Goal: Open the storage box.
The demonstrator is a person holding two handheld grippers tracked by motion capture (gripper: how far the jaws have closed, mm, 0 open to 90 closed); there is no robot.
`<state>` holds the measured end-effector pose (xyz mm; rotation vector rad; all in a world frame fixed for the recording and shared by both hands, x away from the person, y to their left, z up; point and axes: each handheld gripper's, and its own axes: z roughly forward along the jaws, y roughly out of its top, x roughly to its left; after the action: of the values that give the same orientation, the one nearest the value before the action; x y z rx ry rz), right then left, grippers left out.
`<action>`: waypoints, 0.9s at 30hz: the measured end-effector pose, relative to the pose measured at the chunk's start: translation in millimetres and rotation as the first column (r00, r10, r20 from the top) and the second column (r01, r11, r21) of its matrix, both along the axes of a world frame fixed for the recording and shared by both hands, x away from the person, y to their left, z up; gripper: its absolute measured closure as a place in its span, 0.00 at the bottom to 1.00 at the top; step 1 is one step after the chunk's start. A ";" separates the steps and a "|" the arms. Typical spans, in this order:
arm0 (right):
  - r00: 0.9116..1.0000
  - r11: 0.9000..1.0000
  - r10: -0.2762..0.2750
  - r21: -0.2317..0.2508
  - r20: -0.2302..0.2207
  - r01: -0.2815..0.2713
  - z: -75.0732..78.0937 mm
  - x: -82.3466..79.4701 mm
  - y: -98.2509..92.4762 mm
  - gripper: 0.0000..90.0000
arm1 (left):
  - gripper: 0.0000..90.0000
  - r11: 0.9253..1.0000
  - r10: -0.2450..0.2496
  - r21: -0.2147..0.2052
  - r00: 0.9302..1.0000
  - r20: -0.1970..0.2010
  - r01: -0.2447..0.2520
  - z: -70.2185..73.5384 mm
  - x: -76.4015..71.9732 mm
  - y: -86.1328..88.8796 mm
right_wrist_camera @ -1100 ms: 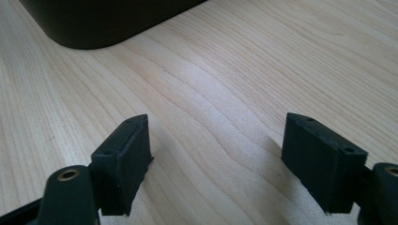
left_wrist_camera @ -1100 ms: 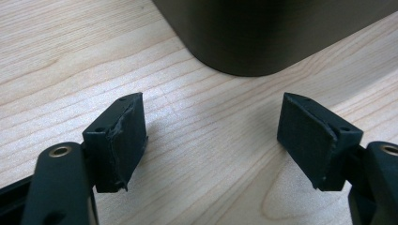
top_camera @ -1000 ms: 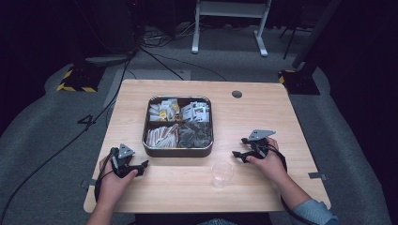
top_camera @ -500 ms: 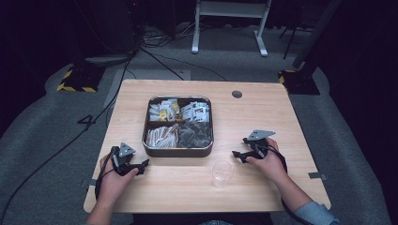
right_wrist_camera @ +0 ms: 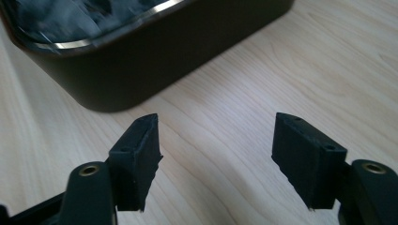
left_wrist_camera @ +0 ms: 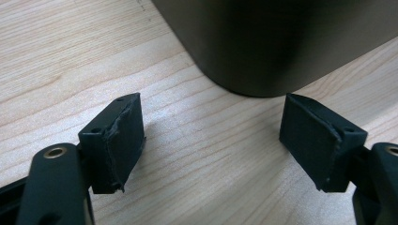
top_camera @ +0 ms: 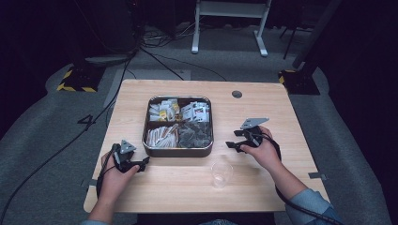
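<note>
Your right gripper [top_camera: 233, 145] has lifted toward the tin [top_camera: 178, 151], jaws just narrowing yet apart on nothing; your left gripper [top_camera: 141, 162] stays gaping by its near-left corner, the clear cup [top_camera: 221, 172] between your hands

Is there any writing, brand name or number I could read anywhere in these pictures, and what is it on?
"4": a marking on the grey floor left of the table.
Packets in the metal tin: print too small and blurred to read.
Nothing else legible.
</note>
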<state>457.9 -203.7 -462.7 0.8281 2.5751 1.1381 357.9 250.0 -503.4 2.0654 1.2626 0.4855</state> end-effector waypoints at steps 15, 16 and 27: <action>0.994 0.993 0.102 0.047 0.038 -0.104 48.7 26.2 51.9 0.40 | 0.24 1.000 0.012 0.001 1.000 0.000 -0.012 -0.3 1.1 -2.0; 0.993 0.993 0.108 0.045 0.038 -0.110 50.1 29.4 55.2 0.39 | 0.24 1.000 0.012 0.001 1.000 0.001 -0.012 -0.3 0.9 -2.0; 0.989 0.988 0.141 0.053 0.048 -0.144 59.3 44.0 92.3 0.39 | 0.23 1.000 0.013 0.000 1.000 -0.003 -0.013 -0.3 2.2 -3.3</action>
<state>501.9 -111.4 -403.4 0.6306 2.6124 1.2589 360.1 246.7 -503.7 2.0599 1.2787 0.4892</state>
